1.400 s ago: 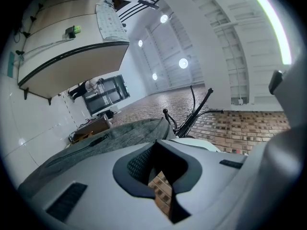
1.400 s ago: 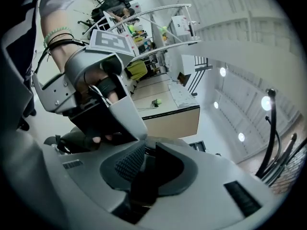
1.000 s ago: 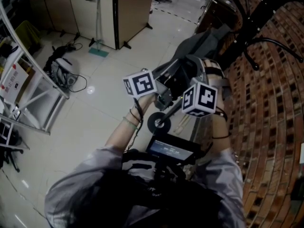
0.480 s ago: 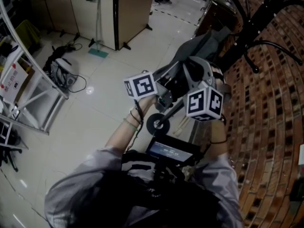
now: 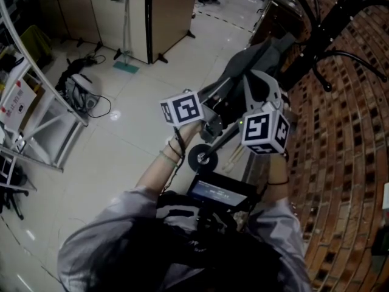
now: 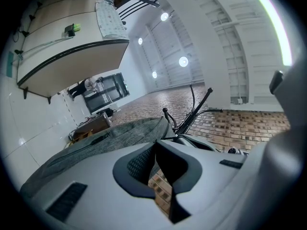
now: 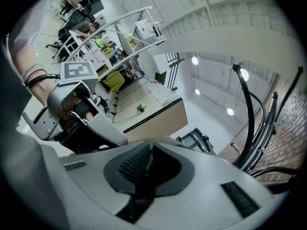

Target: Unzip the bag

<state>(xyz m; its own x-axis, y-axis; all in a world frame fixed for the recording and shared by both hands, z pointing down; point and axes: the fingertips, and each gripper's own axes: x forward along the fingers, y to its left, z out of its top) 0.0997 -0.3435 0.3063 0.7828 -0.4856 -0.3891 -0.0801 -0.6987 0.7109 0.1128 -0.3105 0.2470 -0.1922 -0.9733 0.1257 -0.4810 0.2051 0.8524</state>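
A grey fabric bag (image 5: 258,52) hangs from a black coat stand (image 5: 331,20) beside the brick wall. Both grippers reach up to it, side by side, marker cubes toward me. My left gripper (image 6: 156,142) is shut, and the bag's fabric (image 6: 112,137) runs right up to its tips, seemingly pinched there. My right gripper (image 7: 151,145) is closing its jaws. A thin light strip, apparently the zipper pull (image 7: 149,158), sits between its pads. The zipper itself is hidden behind the grippers in the head view.
A brick wall (image 5: 349,163) fills the right side. A wooden partition (image 5: 167,14) stands ahead on the tiled floor. At the left are a white metal rack (image 5: 45,117) and a heap of cables (image 5: 79,90). A device with a screen (image 5: 219,193) hangs at the person's chest.
The right gripper has shifted a little to the right and up against the bag, turning its cube. The left gripper has stayed almost still.
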